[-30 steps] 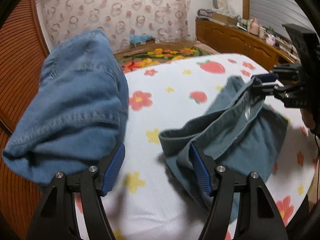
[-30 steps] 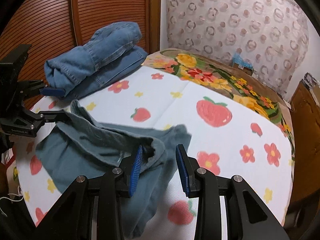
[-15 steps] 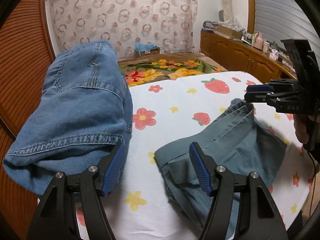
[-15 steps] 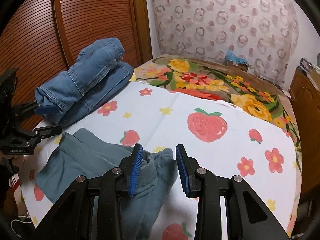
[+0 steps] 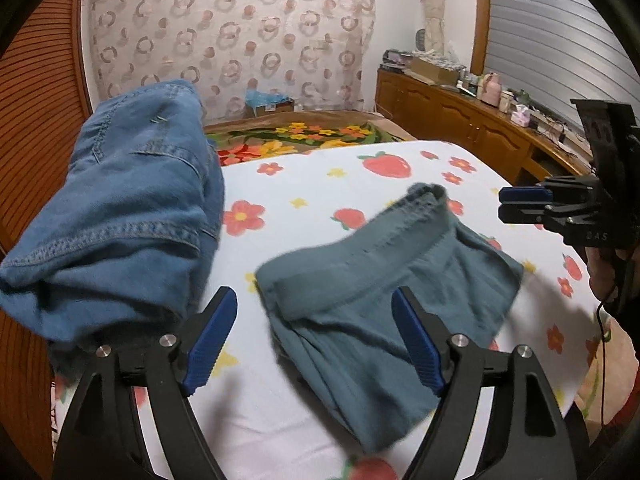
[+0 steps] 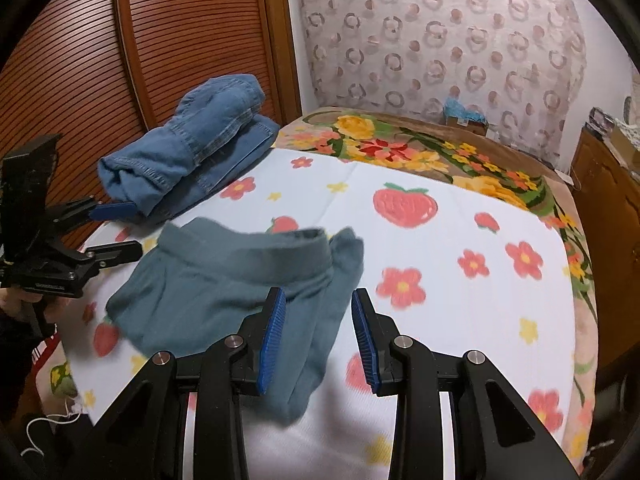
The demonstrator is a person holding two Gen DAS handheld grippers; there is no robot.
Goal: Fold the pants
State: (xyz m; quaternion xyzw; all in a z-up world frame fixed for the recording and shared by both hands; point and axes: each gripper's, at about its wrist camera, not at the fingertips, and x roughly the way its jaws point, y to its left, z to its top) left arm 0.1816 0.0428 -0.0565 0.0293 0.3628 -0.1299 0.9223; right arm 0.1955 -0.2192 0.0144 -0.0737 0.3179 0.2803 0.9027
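Lying slack on the bed point(image 6: 460, 280), the teal pants point(image 5: 384, 300) look light and floppy; I'd pinch the thicker waistband point(image 5: 360, 256) at twelve o'clock. Left tool point(image 5: 316, 340) and right tool point(image 6: 318, 336) hover spread, empty.

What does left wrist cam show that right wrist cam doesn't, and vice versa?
Left wrist only: the wooden sideboard cluttered with small items, the grey ribbed wall, and the right gripper seen side-on.
Right wrist only: the left gripper from the side, open, and the white cord off the bed edge.
Both: the teal pants lying released, the denim stack, the strawberry sheet, the floral blanket and the ringed curtain.
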